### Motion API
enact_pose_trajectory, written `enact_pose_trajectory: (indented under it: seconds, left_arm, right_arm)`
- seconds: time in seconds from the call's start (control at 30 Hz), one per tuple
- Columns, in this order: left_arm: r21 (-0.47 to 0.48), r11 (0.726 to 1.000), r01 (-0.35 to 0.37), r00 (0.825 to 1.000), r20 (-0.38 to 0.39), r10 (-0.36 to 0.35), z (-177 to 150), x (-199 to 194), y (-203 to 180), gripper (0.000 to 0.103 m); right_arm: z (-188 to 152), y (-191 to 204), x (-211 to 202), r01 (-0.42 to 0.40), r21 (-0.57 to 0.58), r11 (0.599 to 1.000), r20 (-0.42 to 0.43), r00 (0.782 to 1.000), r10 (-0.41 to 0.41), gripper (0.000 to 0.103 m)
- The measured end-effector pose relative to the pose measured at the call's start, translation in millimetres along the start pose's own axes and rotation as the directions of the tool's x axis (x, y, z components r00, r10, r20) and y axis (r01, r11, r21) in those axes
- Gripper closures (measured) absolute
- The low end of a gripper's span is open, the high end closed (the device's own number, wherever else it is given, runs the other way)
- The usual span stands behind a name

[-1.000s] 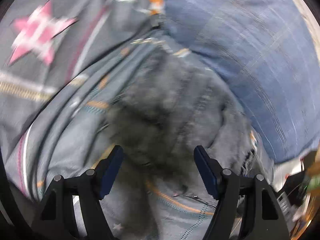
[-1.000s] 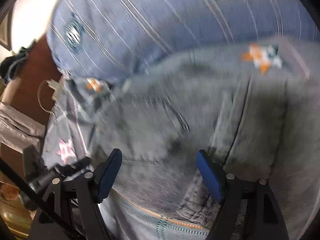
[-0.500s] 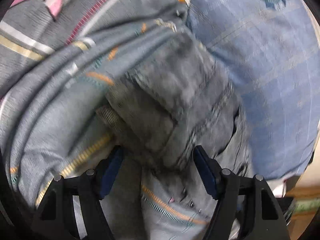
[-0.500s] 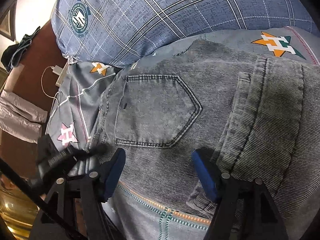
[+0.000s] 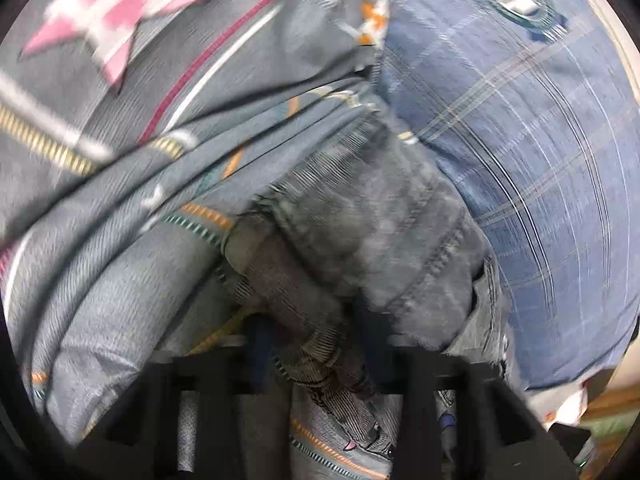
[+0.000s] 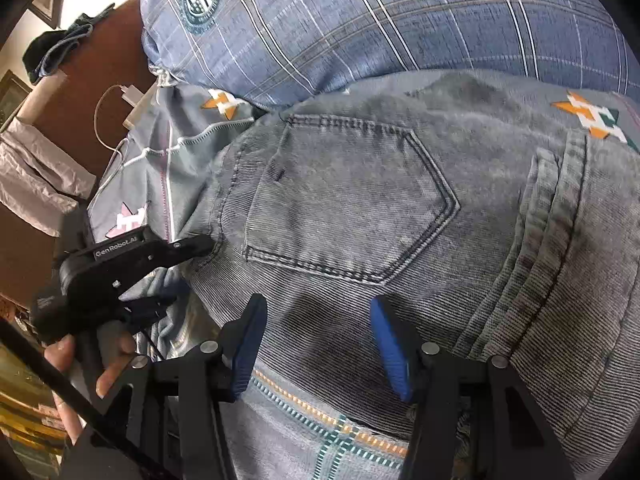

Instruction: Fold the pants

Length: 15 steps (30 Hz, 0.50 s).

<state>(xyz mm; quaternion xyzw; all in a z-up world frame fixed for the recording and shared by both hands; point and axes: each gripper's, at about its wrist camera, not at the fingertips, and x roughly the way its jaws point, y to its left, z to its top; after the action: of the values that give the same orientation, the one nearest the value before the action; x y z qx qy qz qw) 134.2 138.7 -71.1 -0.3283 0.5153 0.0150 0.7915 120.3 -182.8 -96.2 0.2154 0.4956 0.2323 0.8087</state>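
Our left hand-held gripper (image 5: 320,344) is clamped on a bunched edge of the jeans (image 6: 360,208): in its own view the dark fingers stand close together with a thick fold of grey denim pinched between them, and from the right wrist we see its tip (image 6: 196,246) biting the left edge of the garment beside the back pocket (image 6: 344,200). Our right hand-held gripper (image 6: 318,344) stands wide, its blue pads (image 6: 248,344) hovering over the lower edge of the denim and holding nothing.

We judge the main risk to be on the left. The pinch takes in several layers at once, so a pull could drag a crumpled wad instead of a clean edge, and the bedsheet (image 5: 120,160) lies wrinkled right against the denim, close enough to be caught in the grip. On the right, closing where the pads now hover might gather the sheet's patterned band (image 6: 340,428) along with the hem, or seize only the top layer and leave the fold crooked.

The jeans lie back side up on a bed, on a grey sheet with pink and orange stars, butting against a blue plaid pillow (image 6: 400,24). At far left, beyond the bed, we see a brown wall, a white charger with its cable (image 6: 128,98), and dark clothes heaped on a ledge.
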Motion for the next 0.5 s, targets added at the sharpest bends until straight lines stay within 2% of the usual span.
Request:
enact_pose_trajectory:
  seconds: [0.1,0.17,0.3,0.4,0.47,0.5]
  left_arm:
    - [0.054,0.998,-0.006,0.997,0.075,0.002,-2,-16,-11,0.082]
    - [0.111,0.993,-0.028,0.995,0.101,0.017,-4,-21,-23,0.077]
    - [0.122,0.989,-0.083,0.994,0.077,0.074,-2,-7,-26,0.070]
    - [0.109,0.990,-0.086,0.995,0.065,0.080,1,-2,-17,0.066]
    - [0.091,0.992,-0.084,0.996,0.042,0.080,6,2,-15,0.067]
    - [0.085,0.993,-0.084,0.996,0.035,0.081,8,4,-15,0.072]
  right_arm:
    - [4,-2,-13,-0.049,0.022,0.999,0.029,0.998,0.048,0.043]
    - [4,-7,-15,-0.034,0.039,0.999,0.035,0.999,0.033,0.041]
    - [3,-16,2,-0.007,0.072,0.997,-0.001,1.000,0.007,0.042]
    - [3,-5,3,0.030,0.025,0.999,-0.006,1.000,-0.030,0.040]
    - [1,2,7,0.068,-0.010,0.998,-0.017,0.998,-0.068,0.040]
    - [-1,6,9,0.092,-0.043,0.995,-0.019,0.995,-0.093,0.040]
